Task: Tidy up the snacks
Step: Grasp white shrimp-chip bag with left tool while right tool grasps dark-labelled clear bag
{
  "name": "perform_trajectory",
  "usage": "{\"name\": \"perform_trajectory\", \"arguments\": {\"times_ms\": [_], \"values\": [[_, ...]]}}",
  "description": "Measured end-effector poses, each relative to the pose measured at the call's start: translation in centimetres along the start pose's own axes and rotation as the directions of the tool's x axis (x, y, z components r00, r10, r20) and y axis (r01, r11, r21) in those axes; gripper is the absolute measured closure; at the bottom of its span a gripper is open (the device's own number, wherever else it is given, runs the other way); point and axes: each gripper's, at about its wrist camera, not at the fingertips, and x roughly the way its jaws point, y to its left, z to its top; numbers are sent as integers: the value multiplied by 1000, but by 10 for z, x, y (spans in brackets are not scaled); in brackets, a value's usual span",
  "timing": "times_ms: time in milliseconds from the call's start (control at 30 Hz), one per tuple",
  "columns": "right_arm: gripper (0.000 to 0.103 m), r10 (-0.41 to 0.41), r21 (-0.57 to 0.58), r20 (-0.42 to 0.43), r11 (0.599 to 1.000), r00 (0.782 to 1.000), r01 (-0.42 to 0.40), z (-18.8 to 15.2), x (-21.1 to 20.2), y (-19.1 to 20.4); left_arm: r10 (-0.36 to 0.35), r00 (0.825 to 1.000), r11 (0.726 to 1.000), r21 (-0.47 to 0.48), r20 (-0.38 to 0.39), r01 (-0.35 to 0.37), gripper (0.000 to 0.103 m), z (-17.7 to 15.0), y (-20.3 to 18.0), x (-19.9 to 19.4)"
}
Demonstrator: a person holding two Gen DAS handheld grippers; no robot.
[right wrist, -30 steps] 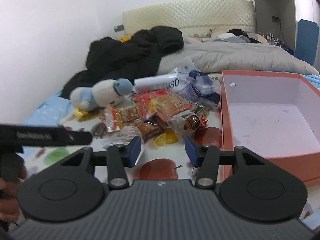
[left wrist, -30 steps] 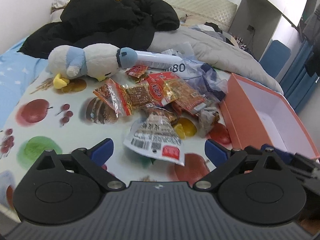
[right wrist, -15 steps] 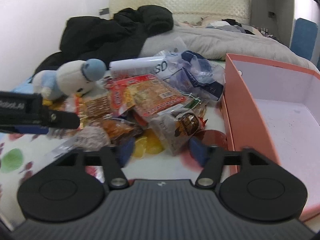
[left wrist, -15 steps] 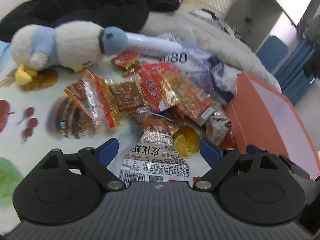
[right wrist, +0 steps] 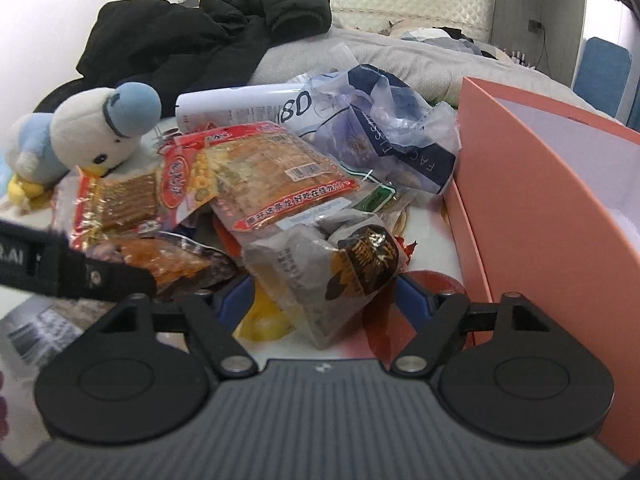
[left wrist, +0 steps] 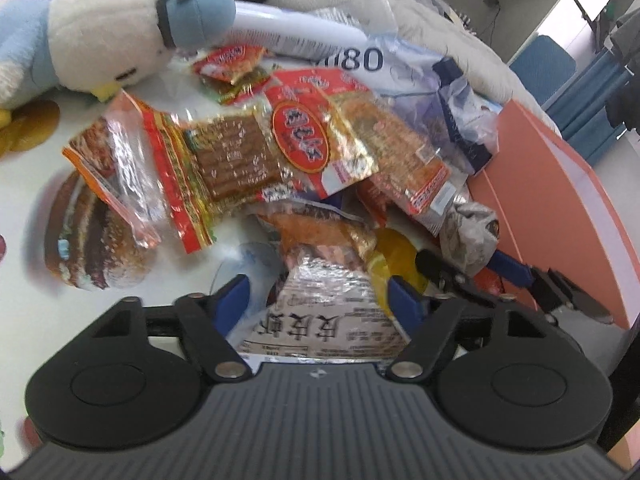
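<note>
Left wrist view: the left gripper (left wrist: 318, 294) hangs low over the snack pile with its jaws spread. They have just been closing in, and a silver packet with black lettering (left wrist: 320, 320) now lies between the blue fingertips (left wrist: 236, 294), though neither pad looks pressed on it yet. Just ahead of the tips sits an orange-brown packet (left wrist: 320, 228), and beyond that a clear packet of brown strips (left wrist: 232, 156) and a red-labelled packet (left wrist: 304, 136). A plush penguin (left wrist: 108, 32) lies far ahead to the left. The orange box (left wrist: 560, 200) stands to the right, its near wall facing the pile. The right gripper (left wrist: 476, 268) shows there too, just beside a crumpled grey packet (left wrist: 468, 232).

Right wrist view: the right gripper's jaws are also apart, having just eased in slightly. A grey packet with a dark brown label (right wrist: 332, 268) sits between them, its near corner reaching toward the camera; I cannot tell whether the pads touch it. The box wall (right wrist: 532, 208) rises immediately to the right.

To do the step well, I would judge each hand should settle lower so the pads meet the packet's filled body rather than its loose foil edge, close firmly, then lift straight up before swinging right over the box wall, one hand at a time so they do not collide.
</note>
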Motion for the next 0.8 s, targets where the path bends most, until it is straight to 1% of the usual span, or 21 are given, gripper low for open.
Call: {"name": "perform_trajectory", "arguments": {"times_ms": [67,133,233,333,433,600,800], "values": [[37,-12,-9,7,1000,1000,12,-1,3,0,-9,1000,1000,-8,-5,9,35,-2,1,2],[40,-16,-7,15,1000,1000,16,-1,4,-2,-12,1000,1000,-7,1,12,39,-2,0,1],[45,-6,-13,18,1000,1000,6,-1,1,-3,-9,1000,1000,-18,6,9,42,-3,-2,-3],[48,19,-11,11,1000,1000,-19,-2,-6,-2,-5,1000,1000,-18,17,6,44,-5,-6,-13],[54,42,-13,10,999,999,-42,-4,-17,2,0,1000,1000,-17,24,1,46,-10,-11,-25],[56,88,-1,-8,996,996,-88,-11,-39,5,20,999,1000,-14,28,-20,48,-27,-17,-45],[58,115,-5,-11,993,993,-115,-21,-70,6,48,998,998,-31,42,-46,49,-53,-20,-72]]}}
